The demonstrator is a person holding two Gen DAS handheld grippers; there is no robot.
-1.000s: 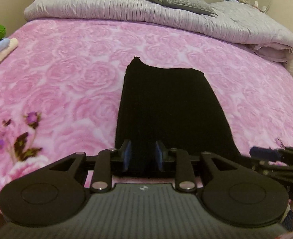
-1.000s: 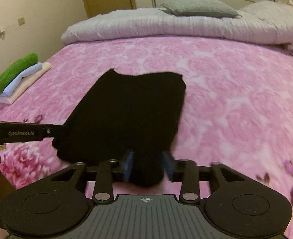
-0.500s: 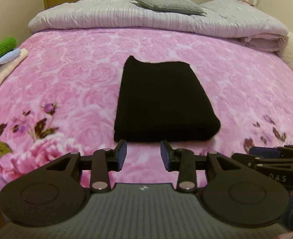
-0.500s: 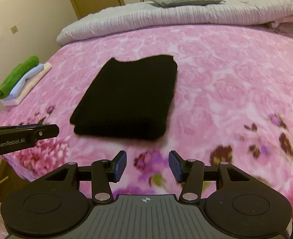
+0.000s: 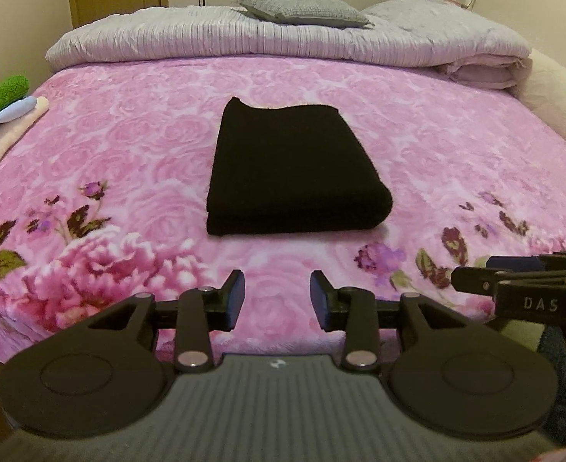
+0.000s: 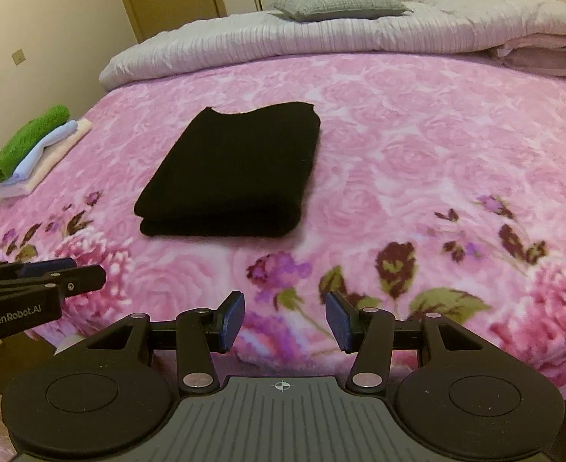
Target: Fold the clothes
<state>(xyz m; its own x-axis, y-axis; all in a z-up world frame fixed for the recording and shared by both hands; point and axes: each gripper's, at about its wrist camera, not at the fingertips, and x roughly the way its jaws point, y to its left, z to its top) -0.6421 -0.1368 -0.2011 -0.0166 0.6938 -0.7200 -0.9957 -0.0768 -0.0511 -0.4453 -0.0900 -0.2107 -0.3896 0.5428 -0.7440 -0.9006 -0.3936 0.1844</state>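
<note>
Folded black garment on pink bedspread; left tongs, right tongs agape, empty

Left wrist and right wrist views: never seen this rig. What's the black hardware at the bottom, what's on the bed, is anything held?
No robot arm here: a person carries one two-finger tool in each hand, each with a fisheye camera looking forward along its fingers. The left wrist view shows the left tool; the right wrist view shows the right tool. Each tool also pokes into the other's picture from the side. Both are open and hold nothing. Ahead, on the pink floral blanket, lies a folded black garment, touched by neither tool. At the bed's left edge sits a small stack of folded items, green on top. A rolled-back grey duvet and a grey pillow lie at the head.
</note>
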